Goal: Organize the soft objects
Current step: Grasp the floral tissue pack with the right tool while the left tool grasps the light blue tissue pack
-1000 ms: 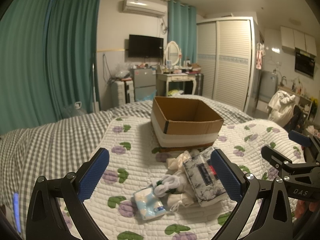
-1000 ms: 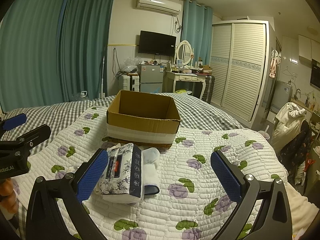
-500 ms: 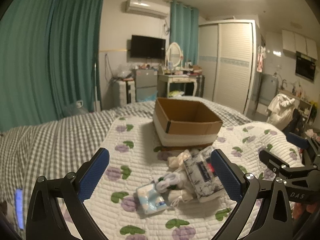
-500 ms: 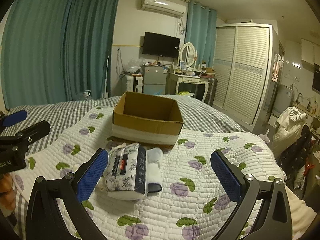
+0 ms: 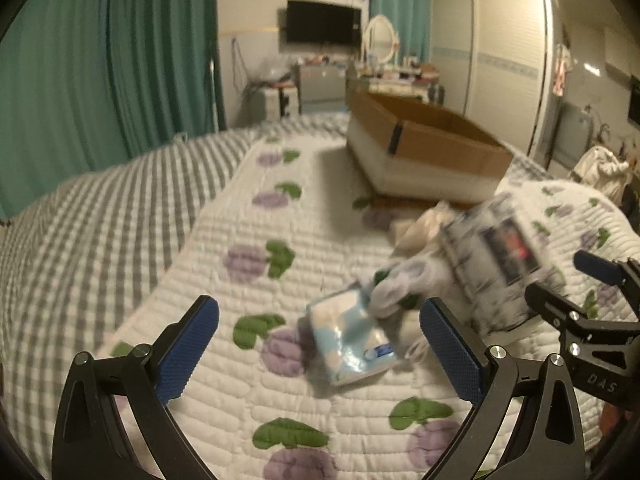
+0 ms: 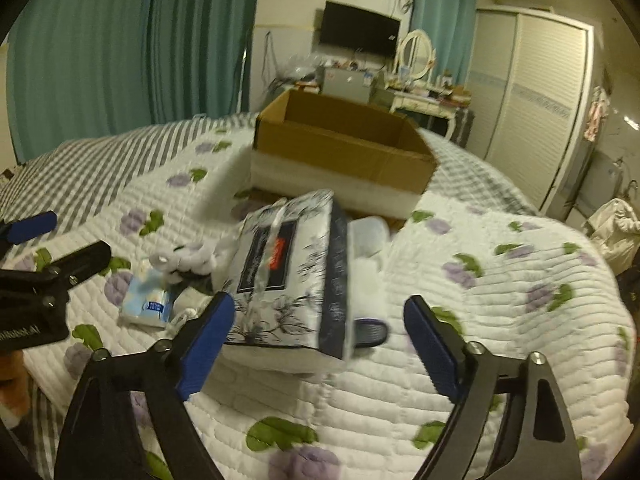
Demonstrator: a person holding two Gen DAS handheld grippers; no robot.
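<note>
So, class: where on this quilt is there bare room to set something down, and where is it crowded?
Bare quilt lies left of the cardboard box, toward the checked sheet, and also right of the floral tissue pack in the right wrist view. It is crowded just in front of the box, where the tissue pack, blue packet and white socks bunch together.

1. Left gripper: jaws spread wide, nothing between the blue pads, tilted down toward the bed surface.
2. Right gripper: jaws also wide apart, pads gripping nothing, angled down.
3. In the right wrist view the left gripper sits at the left edge; in the left wrist view the right gripper sits at the right edge. They're side by side, apart.
</note>
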